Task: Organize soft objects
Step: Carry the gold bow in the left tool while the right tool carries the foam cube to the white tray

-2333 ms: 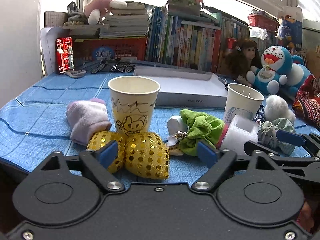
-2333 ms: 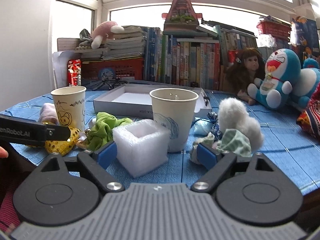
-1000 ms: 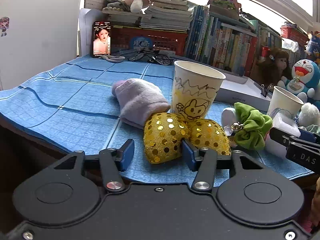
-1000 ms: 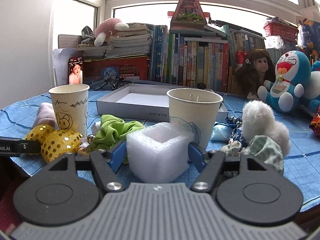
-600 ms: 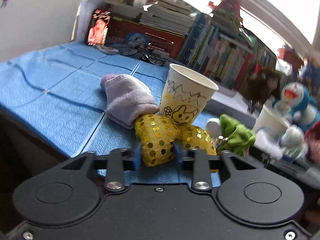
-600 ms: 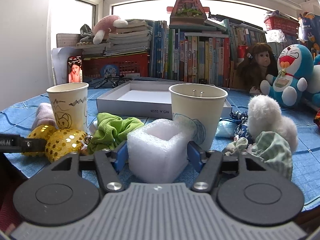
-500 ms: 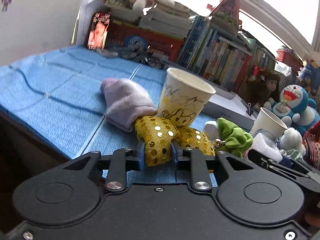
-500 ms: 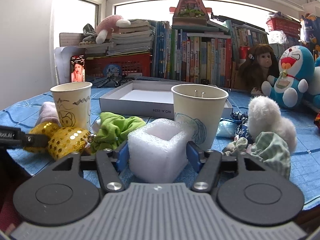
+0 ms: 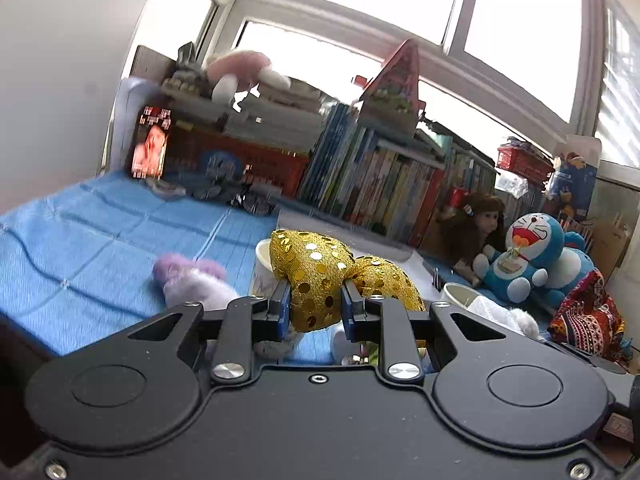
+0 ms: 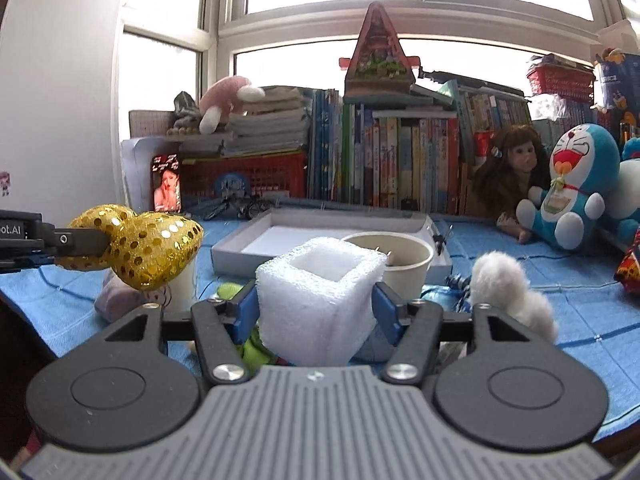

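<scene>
My left gripper (image 9: 314, 306) is shut on the gold sequin bow (image 9: 320, 268) and holds it in the air above the drawn-on paper cup (image 9: 262, 270). The bow also shows at the left of the right wrist view (image 10: 148, 244), held by the left gripper (image 10: 96, 242). My right gripper (image 10: 316, 306) is shut on the white foam cube (image 10: 320, 296) and holds it raised in front of the second paper cup (image 10: 400, 266). A green scrunchie (image 10: 252, 344) lies under the cube.
A lilac sock (image 9: 192, 280) lies left of the drawn-on cup. A white fluffy ball (image 10: 508, 288) sits at the right, a shallow grey box (image 10: 332, 236) behind the cups. Books, a doll (image 10: 508, 172) and a Doraemon plush (image 10: 576, 184) line the back.
My left gripper closed on the gold bow and lifted it off the cloth. My right gripper closed on the foam cube and raised it.
</scene>
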Tool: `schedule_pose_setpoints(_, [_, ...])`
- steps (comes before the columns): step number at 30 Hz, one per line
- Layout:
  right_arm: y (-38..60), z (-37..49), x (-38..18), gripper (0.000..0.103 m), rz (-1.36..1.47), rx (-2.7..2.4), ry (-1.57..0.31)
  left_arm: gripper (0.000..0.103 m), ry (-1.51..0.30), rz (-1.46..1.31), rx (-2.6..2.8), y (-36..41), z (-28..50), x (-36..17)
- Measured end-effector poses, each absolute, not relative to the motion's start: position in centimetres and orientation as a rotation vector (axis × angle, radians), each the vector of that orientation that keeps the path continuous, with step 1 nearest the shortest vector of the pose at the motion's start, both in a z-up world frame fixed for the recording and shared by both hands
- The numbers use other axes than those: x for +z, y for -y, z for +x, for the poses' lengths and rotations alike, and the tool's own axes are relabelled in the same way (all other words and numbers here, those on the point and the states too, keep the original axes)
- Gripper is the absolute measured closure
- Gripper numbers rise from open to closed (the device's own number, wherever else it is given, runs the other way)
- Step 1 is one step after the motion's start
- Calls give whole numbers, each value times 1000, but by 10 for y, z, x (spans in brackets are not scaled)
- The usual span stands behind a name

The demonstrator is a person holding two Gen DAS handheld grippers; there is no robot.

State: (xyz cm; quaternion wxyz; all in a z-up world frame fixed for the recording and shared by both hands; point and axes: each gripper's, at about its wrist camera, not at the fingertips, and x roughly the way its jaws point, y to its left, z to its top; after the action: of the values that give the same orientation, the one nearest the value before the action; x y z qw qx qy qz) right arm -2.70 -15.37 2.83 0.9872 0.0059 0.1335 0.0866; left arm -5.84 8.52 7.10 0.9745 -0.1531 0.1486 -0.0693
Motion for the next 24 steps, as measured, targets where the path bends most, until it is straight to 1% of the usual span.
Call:
schedule_pose_setpoints(17, [177,-25,52,40,57,161,-216,80,-240,-274,-187,-66,-34,98])
schedule_pose_setpoints(24, [178,-21,57,41,37,162,-194,80,-274,-281,-208,-61,-9,105])
